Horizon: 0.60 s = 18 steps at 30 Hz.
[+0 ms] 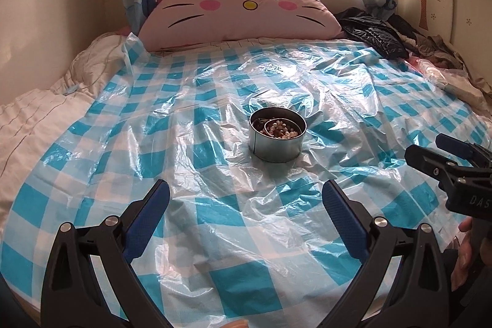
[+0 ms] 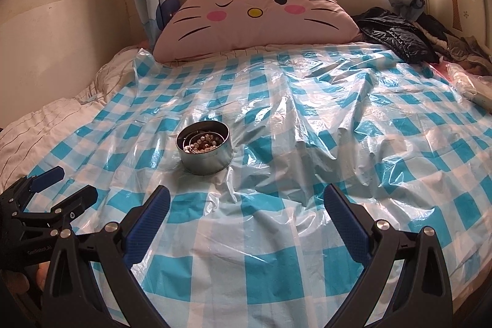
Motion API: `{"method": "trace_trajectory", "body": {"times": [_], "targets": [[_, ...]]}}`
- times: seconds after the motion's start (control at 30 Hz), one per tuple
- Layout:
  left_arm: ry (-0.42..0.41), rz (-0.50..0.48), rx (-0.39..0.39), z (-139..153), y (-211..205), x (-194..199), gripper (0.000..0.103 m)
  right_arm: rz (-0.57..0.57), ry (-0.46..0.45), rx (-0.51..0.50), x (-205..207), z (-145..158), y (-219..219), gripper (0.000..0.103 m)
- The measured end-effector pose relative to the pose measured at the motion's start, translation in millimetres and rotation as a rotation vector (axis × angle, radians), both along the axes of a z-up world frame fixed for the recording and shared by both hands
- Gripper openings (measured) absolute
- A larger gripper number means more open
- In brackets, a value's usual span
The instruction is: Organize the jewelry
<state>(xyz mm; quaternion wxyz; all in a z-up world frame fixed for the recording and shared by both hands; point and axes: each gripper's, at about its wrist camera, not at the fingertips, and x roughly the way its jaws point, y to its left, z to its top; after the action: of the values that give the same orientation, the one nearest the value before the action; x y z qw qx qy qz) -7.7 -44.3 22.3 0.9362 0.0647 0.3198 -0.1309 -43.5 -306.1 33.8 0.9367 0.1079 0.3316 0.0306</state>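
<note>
Left wrist view, beaded jewelry [image 1: 281,129] seemingly inside tin [image 1: 276,143], left gripper [image 1: 246,195] spread

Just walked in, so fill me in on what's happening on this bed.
A person holds a claw in each hand over a bed covered with a blue checked plastic sheet. Both the left claw and right claw are open and empty. A round metal tin holding beaded jewelry sits untouched ahead.
</note>
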Motion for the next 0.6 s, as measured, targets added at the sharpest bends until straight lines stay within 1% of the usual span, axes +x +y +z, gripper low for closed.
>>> {"method": "trace_trajectory", "body": {"times": [0.07, 0.13, 0.33, 0.47, 0.6], "targets": [[0.018, -0.003, -0.014, -5.6, -3.0, 2.1, 0.096, -0.011, 0.026, -0.001, 5.1, -3.0, -0.6, 0.096], [0.035, 0.006, 0.009, -11.3, -7.6, 4.4, 0.096, -0.020, 0.031, 0.006, 6.8, -4.1, -2.7, 0.096], [0.008, 0.002, 0.046, -11.4, -16.7, 0.7, 0.096, -0.027, 0.031, 0.020, 7.3, -4.6, -5.6, 0.096], [0.009, 0.030, 0.022, -9.4, -9.6, 1.7, 0.096, -0.026, 0.031, 0.019, 8.1, -4.9, -6.2, 0.096], [0.046, 0.063, -0.027, -10.1, 2.3, 7.7, 0.096, -0.027, 0.031, 0.020, 7.6, -4.7, -5.8, 0.096]]}}
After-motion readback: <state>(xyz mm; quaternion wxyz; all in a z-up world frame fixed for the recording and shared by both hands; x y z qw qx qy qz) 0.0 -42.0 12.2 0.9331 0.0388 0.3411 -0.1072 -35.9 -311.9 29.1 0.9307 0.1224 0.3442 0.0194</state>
